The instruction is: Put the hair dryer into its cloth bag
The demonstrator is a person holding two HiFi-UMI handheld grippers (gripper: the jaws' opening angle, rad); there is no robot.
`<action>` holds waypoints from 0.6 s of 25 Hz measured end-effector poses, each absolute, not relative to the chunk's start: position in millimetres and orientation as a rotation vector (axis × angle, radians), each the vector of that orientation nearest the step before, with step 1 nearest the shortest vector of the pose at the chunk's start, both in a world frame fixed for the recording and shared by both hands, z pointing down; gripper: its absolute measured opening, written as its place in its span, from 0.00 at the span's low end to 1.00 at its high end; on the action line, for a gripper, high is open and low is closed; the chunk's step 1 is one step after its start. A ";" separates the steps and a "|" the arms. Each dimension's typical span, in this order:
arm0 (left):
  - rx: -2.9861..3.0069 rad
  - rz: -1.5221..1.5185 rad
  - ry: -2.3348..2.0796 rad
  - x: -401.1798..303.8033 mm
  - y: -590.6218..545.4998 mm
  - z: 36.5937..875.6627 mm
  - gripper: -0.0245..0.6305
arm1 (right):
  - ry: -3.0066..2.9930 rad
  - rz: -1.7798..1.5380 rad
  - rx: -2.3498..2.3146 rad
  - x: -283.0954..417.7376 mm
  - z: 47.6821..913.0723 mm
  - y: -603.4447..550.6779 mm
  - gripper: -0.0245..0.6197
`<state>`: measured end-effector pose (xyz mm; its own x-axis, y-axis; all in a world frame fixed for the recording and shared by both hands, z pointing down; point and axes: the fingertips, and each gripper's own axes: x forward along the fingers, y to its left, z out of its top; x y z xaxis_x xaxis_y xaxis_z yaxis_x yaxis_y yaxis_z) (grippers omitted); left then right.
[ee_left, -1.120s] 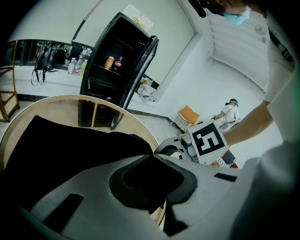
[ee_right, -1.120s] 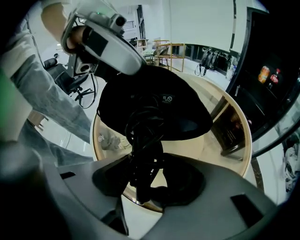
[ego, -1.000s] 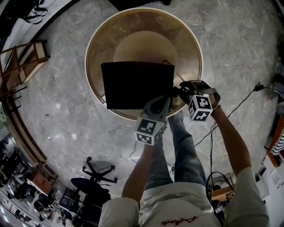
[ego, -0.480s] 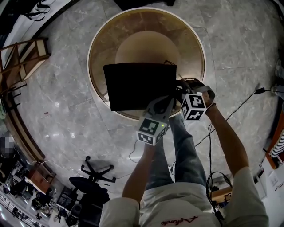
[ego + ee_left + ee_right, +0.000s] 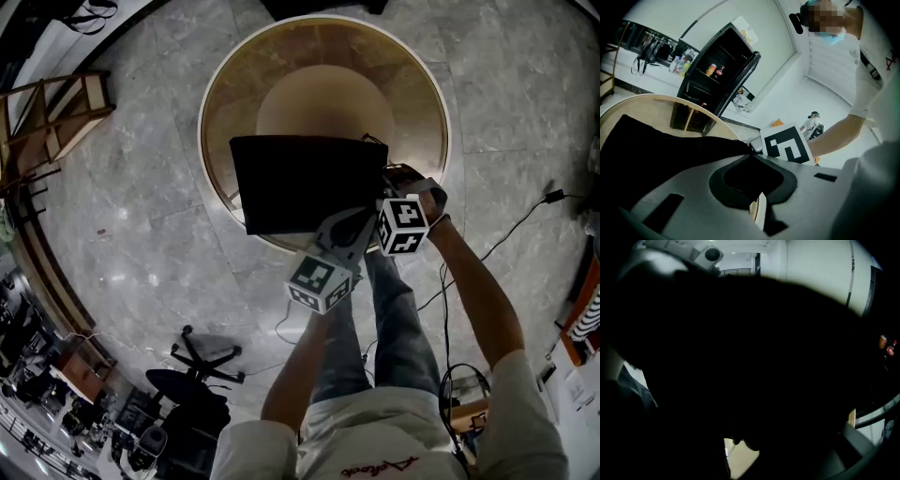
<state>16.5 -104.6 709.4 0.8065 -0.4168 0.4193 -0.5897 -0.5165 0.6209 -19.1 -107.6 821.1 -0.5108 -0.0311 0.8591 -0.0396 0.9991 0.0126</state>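
Of the two grippers, the left gripper (image 5: 356, 217) pinches the cloth bag (image 5: 300, 183) and the right gripper (image 5: 384, 187) is at the bag's right edge.
The left gripper's jaws are almost together, with black cloth caught between them at the bag's near right corner. The right gripper's jaws have just been closing a little. A black mass (image 5: 750, 357) fills its own view, so it cannot be told if the pads press on anything. The hair dryer cannot be made out separately from this dark mass beside the bag's right edge. Under the bag is a round table (image 5: 217, 103) with a gold rim, and the bag lies spread over its near part. Further out from the bag is grey stone floor (image 5: 141, 234), where a black office chair (image 5: 202, 380) stands well apart from the bag, on the person's side.
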 end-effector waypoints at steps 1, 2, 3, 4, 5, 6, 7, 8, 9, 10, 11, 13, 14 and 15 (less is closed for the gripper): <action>2.184 0.269 -0.739 14.1 -105.6 709.4 0.10 | -2.113 0.008 0.038 -22.0 822.1 -107.9 0.30; 2.177 0.259 -0.739 11.7 -107.0 709.8 0.10 | -2.121 0.008 0.029 -24.8 823.8 -108.6 0.30; 2.172 0.248 -0.739 9.8 -108.4 710.5 0.10 | -2.130 0.007 0.024 -27.2 825.9 -110.0 0.31; 2.168 0.239 -0.738 8.4 -109.5 711.4 0.10 | -2.138 0.006 0.022 -29.2 828.4 -111.5 0.31; 2.166 0.233 -0.735 7.6 -110.1 712.1 0.10 | -2.143 0.006 0.020 -30.6 830.9 -112.2 0.31; 2.164 0.229 -0.730 7.2 -109.9 712.3 0.10 | -2.145 0.006 0.017 -31.3 833.5 -111.6 0.31; 2.163 0.229 -0.725 7.1 -109.1 712.1 0.10 | -2.142 0.008 0.012 -31.5 836.3 -109.9 0.31; 2.162 0.230 -0.721 7.0 -108.2 711.9 0.10 | -2.138 0.010 0.009 -31.7 839.3 -108.2 0.31; 2.161 0.233 -0.717 6.7 -107.4 712.1 0.10 | -2.134 0.011 0.008 -32.1 842.4 -107.2 0.31; 2.157 0.236 -0.714 6.5 -106.8 712.8 0.10 | -2.129 0.010 0.008 -32.5 845.3 -106.7 0.31; 2.154 0.236 -0.710 6.3 -106.6 713.7 0.10 | -2.124 0.008 0.008 -32.6 848.0 -106.3 0.31; 2.150 0.233 -0.702 5.7 -107.4 716.1 0.10 | -2.126 0.016 0.014 -33.3 851.3 -107.1 0.31; 2.149 0.232 -0.700 5.3 -108.3 717.3 0.10 | -2.132 0.020 0.016 -34.1 852.0 -108.0 0.31; 2.149 0.231 -0.700 5.1 -108.9 718.4 0.10 | -2.137 0.024 0.015 -34.7 852.5 -108.5 0.31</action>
<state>5.1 -108.9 718.4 0.8267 -0.4021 0.3936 -0.5573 -0.4892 0.6709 -34.7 -108.5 852.5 -0.5362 -0.0015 0.8441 -0.0202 0.9997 -0.0111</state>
